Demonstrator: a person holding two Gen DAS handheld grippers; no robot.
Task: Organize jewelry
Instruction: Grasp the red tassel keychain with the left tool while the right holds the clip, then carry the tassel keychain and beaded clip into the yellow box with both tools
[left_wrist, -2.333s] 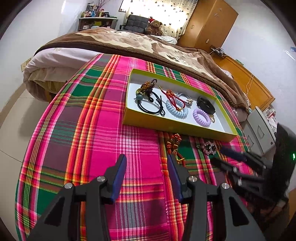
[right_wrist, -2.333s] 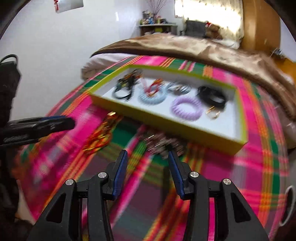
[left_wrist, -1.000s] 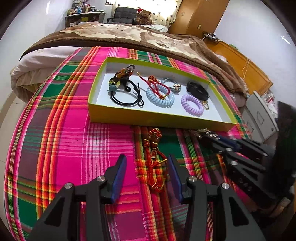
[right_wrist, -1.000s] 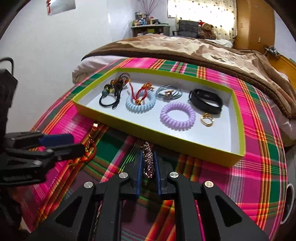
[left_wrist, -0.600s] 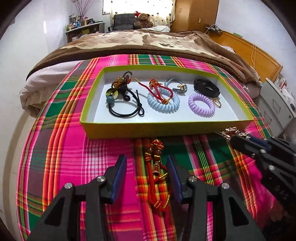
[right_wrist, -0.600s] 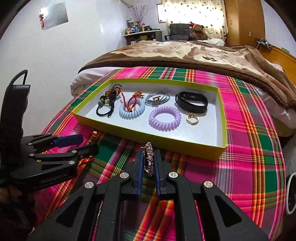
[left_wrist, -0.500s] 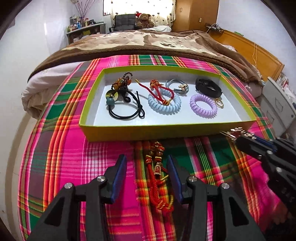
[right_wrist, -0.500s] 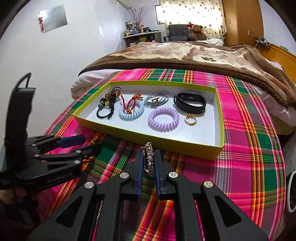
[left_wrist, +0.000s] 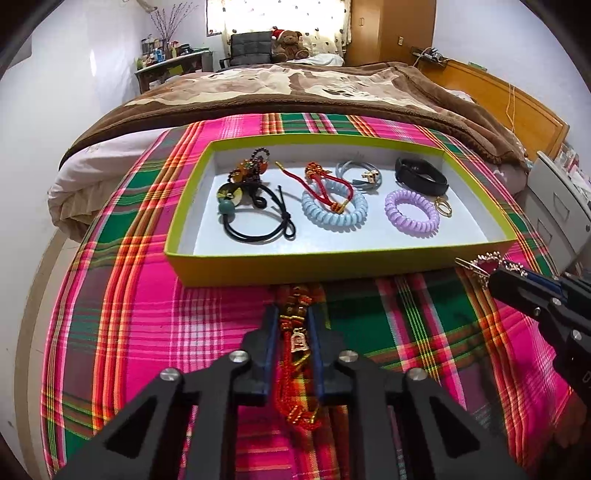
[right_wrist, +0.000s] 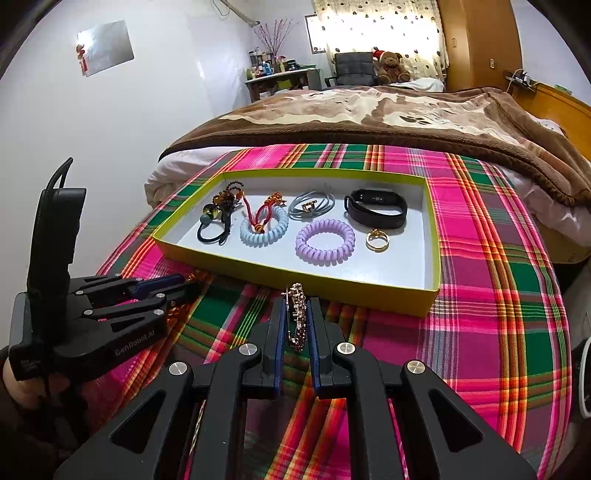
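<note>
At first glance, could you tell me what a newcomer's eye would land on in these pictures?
Probably the loud pink, green and orange plaid cloth over the near end of the bed, with the yellow-green tray of hair ties and bracelets on it. In front of the tray, the left gripper is closed around a red tasselled charm, and the right gripper pinches a rose-gold chain bracelet.

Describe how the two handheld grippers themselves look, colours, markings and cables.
Both are matte black plastic. The left gripper and the right gripper have two flat fingers with dark blue pads and round silver screws. From the right wrist view, the left one carries faint pale lettering, a tall black box and a black cable.
</note>
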